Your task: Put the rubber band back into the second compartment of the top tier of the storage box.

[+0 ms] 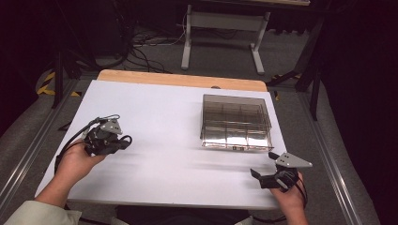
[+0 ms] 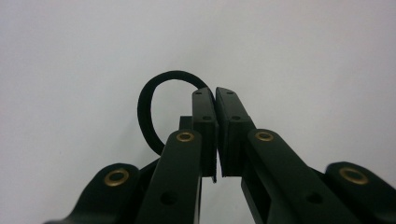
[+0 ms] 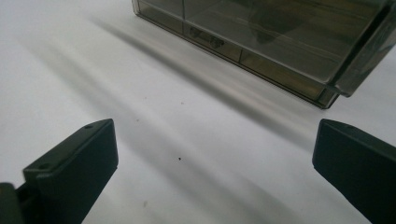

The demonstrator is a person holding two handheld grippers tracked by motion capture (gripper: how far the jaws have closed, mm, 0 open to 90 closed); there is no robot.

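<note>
A thin black elastic loop (image 2: 148,93) is pinched between the tips of my left gripper (image 2: 215,95), which is shut on it. The loop curls out to one side of the jaws, over the white table top (image 2: 70,70). In the high view my left gripper (image 1: 123,141) is held at the table's left side, with the loop (image 1: 126,139) at its tip. At the front right corner my right gripper (image 1: 264,165) stands open with nothing between its jaws, a little in front of a smoky clear plastic box (image 1: 236,123) divided into several compartments. The right gripper (image 3: 215,140) faces that box (image 3: 280,42).
The white sheet (image 1: 155,112) covers a wooden table whose far edge (image 1: 178,78) shows beyond it. Past the table stand the white legs of another table (image 1: 187,42) and floor cables. Metal rails run along both sides.
</note>
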